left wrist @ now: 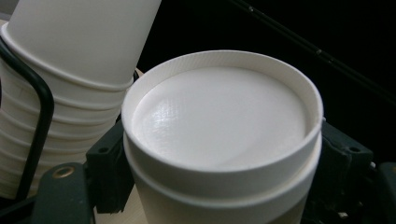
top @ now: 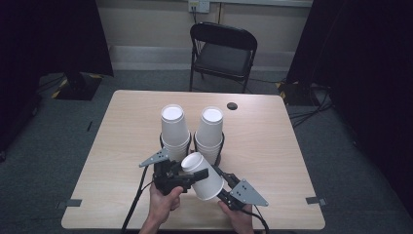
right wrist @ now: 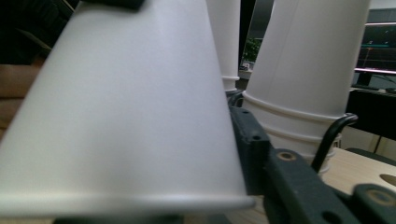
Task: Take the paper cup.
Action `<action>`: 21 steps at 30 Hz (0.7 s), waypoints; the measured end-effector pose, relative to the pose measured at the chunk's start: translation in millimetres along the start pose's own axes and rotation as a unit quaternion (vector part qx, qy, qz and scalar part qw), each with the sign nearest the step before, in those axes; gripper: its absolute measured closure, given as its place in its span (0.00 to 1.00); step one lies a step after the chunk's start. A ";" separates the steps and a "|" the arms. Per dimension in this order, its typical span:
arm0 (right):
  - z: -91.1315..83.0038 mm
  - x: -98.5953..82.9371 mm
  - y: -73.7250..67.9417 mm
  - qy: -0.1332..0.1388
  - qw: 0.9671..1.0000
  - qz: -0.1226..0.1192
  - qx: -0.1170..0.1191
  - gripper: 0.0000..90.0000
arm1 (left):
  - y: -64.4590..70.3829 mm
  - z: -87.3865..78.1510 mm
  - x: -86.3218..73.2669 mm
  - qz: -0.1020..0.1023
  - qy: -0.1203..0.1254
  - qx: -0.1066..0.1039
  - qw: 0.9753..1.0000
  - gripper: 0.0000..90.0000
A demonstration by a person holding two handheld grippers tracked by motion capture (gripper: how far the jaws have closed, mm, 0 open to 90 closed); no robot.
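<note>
Both grippers are clamped on the same white paper cup (top: 203, 176) — the left gripper (top: 191, 176) has its jaws pressed against the cup's narrow bottom end, one on each side just under the base rim, and in the left gripper view that recessed base (left wrist: 219, 116) sits right between the two black jaws. The right gripper (top: 220, 187) comes in from the other side and pinches the cup near its wide mouth end; in the right gripper view the cup wall (right wrist: 126, 107) runs along the inside of the one jaw that's clear, and the flared rim sits low, close to the camera. So the cup is held tilted and off the table (top: 117, 146), bottom end up toward the left gripper, mouth down toward the right one. Just beyond the grippers stand two stacks of upside-down white cups — the left stack (top: 174, 129) and the right stack (top: 210, 131) — each sitting in a black wire holder (top: 220, 146). The held cup is just in front of them, close to the right stack. Further out, past the table's far edge, there's a black folding chair (top: 223, 53).
</note>
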State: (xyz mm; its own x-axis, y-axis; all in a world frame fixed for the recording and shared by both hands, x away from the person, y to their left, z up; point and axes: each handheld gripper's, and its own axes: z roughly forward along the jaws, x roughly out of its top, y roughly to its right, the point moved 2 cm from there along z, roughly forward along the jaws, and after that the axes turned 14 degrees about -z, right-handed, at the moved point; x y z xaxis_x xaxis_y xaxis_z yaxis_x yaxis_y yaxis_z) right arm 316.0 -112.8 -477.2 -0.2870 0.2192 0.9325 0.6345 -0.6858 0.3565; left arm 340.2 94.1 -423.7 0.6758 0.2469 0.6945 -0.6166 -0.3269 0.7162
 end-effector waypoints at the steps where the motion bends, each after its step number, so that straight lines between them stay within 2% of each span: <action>1: 0.0 0.0 0.0 0.000 1.000 0.000 0.000 0.84 | 0.0 0.0 0.0 0.000 0.000 0.000 1.000 0.23; 2: -1.5 -0.2 0.7 0.006 1.000 0.007 0.000 0.86 | -0.2 0.1 0.4 -0.001 -0.001 0.000 1.000 0.23; 5: -2.5 -0.1 0.2 0.006 1.000 0.005 0.000 0.88 | -0.7 0.6 0.5 0.002 0.001 0.001 1.000 0.22; 7: -3.0 -0.3 -0.4 0.004 1.000 0.001 -0.002 0.88 | -1.2 0.6 0.4 0.008 -0.002 0.002 1.000 0.21; 8: -3.6 0.0 -0.9 0.002 1.000 -0.001 -0.003 0.90 | -2.4 0.1 -0.9 0.016 -0.006 0.011 1.000 0.19; 11: -4.2 0.4 -1.1 0.000 1.000 -0.002 -0.004 0.90 | -3.5 -1.0 -1.7 0.011 -0.003 0.007 1.000 0.18; 16: -4.5 1.3 -2.0 0.006 1.000 -0.001 0.001 0.93 | -5.4 -4.7 0.0 0.023 0.005 0.021 1.000 0.14; 18: -5.0 1.9 -1.9 0.007 1.000 -0.002 -0.004 0.94 | -6.0 -5.4 0.4 0.021 0.003 0.018 1.000 0.14; 20: -5.7 4.6 -3.3 0.013 1.000 -0.021 -0.012 0.94 | -5.5 -7.0 1.2 0.023 0.003 0.013 1.000 0.13; 21: -5.7 4.6 -3.3 0.013 1.000 -0.021 -0.012 0.94 | -5.5 -7.0 1.2 0.023 0.003 0.013 1.000 0.13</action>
State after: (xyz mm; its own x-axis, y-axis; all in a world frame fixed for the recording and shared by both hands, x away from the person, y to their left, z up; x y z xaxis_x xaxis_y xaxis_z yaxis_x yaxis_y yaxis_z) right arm 308.5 -113.5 -474.3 -0.3327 0.2297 0.9146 0.6047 -0.6923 0.3938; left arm 341.6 102.6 -426.3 0.6443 0.2372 0.7271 -0.6363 -0.3613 0.6816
